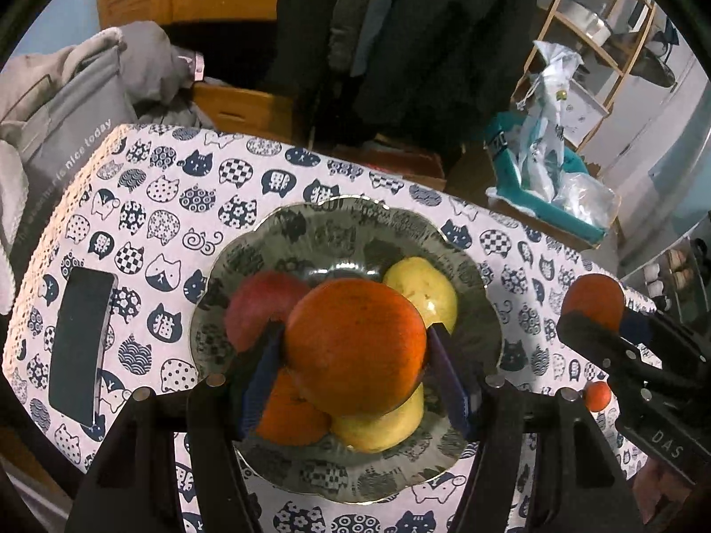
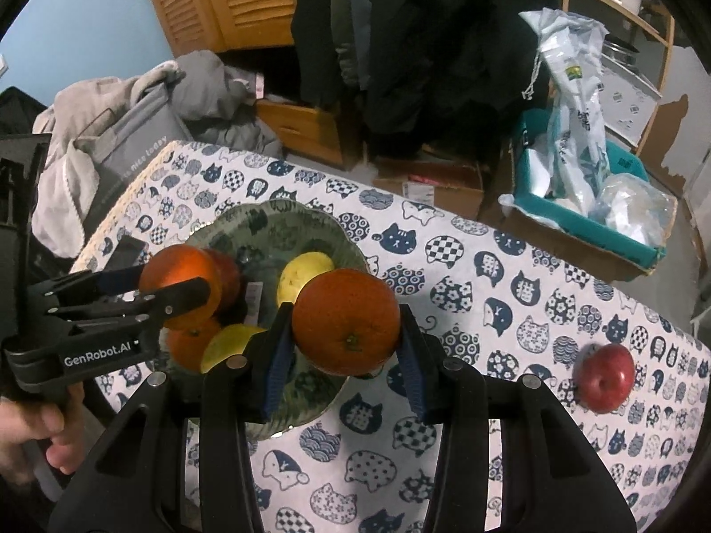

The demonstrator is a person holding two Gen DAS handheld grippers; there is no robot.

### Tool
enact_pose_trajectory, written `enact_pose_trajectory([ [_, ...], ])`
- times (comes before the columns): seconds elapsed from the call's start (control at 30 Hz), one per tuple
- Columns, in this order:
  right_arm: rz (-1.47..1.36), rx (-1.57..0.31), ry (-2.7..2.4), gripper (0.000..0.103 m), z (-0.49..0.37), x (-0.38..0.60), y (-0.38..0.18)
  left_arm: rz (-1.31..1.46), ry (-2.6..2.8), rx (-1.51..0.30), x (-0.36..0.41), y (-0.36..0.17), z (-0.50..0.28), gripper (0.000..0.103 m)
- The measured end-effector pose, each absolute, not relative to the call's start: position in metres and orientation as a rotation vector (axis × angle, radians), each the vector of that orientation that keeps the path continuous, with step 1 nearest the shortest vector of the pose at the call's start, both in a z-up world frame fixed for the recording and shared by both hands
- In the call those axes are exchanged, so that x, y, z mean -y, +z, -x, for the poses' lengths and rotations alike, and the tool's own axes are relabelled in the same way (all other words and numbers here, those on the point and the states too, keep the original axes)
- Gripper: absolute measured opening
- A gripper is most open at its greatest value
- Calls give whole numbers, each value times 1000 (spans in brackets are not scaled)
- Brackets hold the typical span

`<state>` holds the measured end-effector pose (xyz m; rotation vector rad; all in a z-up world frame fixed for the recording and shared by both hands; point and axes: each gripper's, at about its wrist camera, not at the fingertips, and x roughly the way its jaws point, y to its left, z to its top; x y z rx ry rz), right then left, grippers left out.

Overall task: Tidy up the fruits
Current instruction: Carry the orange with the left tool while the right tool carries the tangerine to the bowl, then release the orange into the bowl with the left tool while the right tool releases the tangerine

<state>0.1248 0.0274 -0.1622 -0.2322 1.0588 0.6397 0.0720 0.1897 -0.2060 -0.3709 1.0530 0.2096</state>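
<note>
Nearest each camera, the tools: the left gripper (image 1: pixel 355 346) is clamped on a large orange (image 1: pixel 354 345), its blue pads pressed to both flanks, and holds it directly above the glass plate (image 1: pixel 480 311); the right gripper (image 2: pixel 344 346) grips a second orange (image 2: pixel 346 328), stem end toward the camera, just off the plate's right edge and above the tablecloth (image 2: pixel 489 266). A hand (image 2: pixel 40 435) shows at the lower left of the right wrist view, wrapped around the left tool's handle. The plate — greenish, see-through, with a scalloped rim and dark printed figures — stands on the white cloth patterned with navy cat faces. In it lie a smaller orange (image 1: pixel 289 413) and a yellow fruit (image 1: pixel 382 426) on the near side, and a red apple (image 1: pixel 262 306) and another yellow fruit (image 1: pixel 422 291) on the far side. The fruit skins are smooth and glossy. Well to the right of the plate, a red apple (image 2: pixel 606 377) sits alone on the cloth. Left of the plate lies a dark phone (image 1: pixel 82 346), screen up. Beyond the plate, past the table's far edge, a teal-lined box (image 2: pixel 622 240) holds plastic bags — and grey clothing (image 2: pixel 146 111) is heaped to the far left.
</note>
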Motion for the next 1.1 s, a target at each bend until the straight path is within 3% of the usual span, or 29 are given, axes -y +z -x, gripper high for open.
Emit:
enact_pose_trajectory([
  [0.53, 224, -1108, 643, 43, -132, -32, -181, 416, 216, -1123, -195, -233, -82, 67],
  [0.7, 224, -1119, 644, 43, -133, -33, -185, 411, 232, -1057, -198, -220, -78, 84],
  [1.1, 255, -1176, 662, 43, -127, -41, -203, 462, 270, -1042, -218, -212, -56, 84],
])
